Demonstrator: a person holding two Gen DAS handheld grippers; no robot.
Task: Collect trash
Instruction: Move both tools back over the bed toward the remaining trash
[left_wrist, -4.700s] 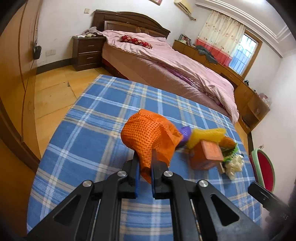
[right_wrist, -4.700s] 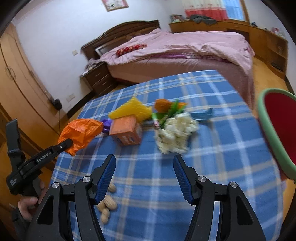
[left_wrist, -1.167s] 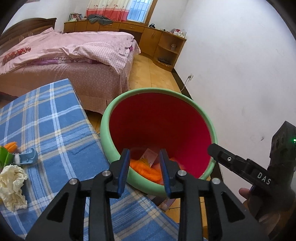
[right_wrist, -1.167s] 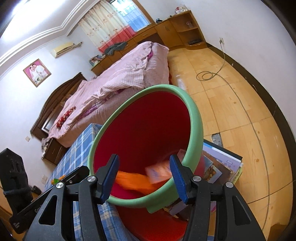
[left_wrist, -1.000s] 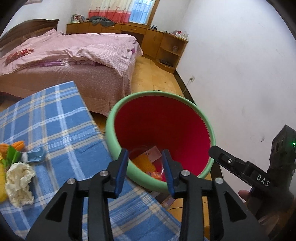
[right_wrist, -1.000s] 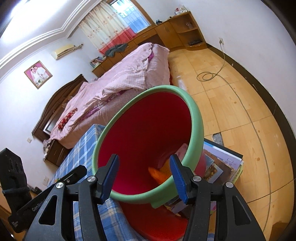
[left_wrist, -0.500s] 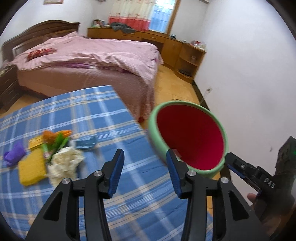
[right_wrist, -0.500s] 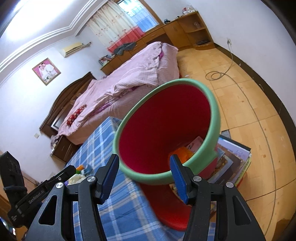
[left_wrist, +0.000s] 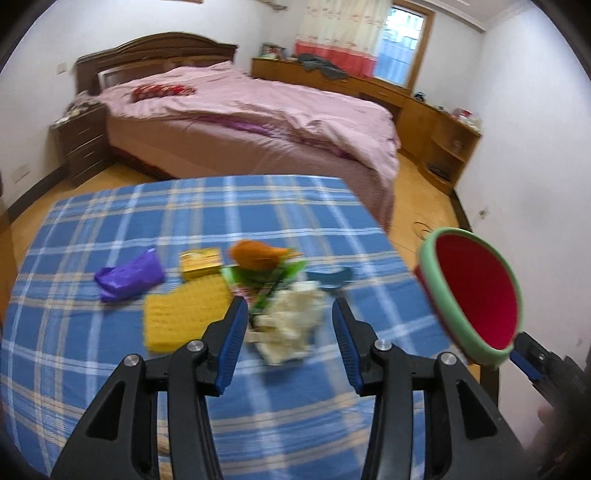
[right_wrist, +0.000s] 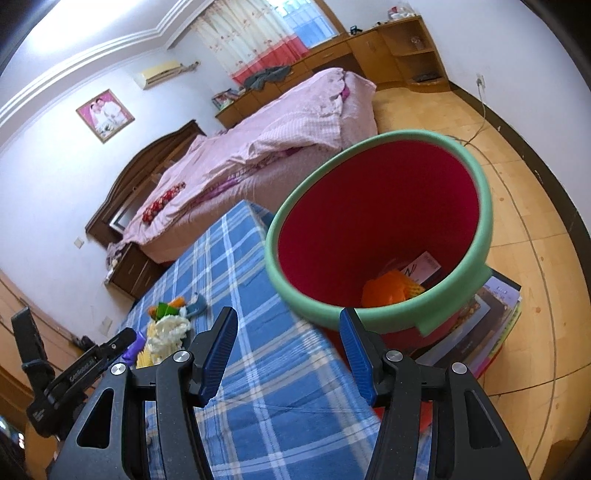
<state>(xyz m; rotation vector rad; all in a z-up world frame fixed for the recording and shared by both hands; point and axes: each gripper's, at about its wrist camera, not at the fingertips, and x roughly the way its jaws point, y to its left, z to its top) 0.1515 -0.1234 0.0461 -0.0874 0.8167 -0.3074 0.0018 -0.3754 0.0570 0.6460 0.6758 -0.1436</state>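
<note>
With the orange net (right_wrist: 391, 291) now dropped in the bin (right_wrist: 384, 321), I swing my left hand-held gripper (left_wrist: 288, 325), empty and moderately wide, back over the tabletop (left_wrist: 110, 218) trash, the right hand-held gripper (right_wrist: 284, 350) empty too.

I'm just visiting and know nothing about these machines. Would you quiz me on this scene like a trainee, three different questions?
1. True or false: the left gripper holds something.
2. Which lies inside the red bin? A: purple bag; B: orange mesh; C: yellow sponge.
3. Fill in: the crumpled white paper lies on a blue ____ cloth.

Key: 1 false; 2 B; 3 checked.
</note>
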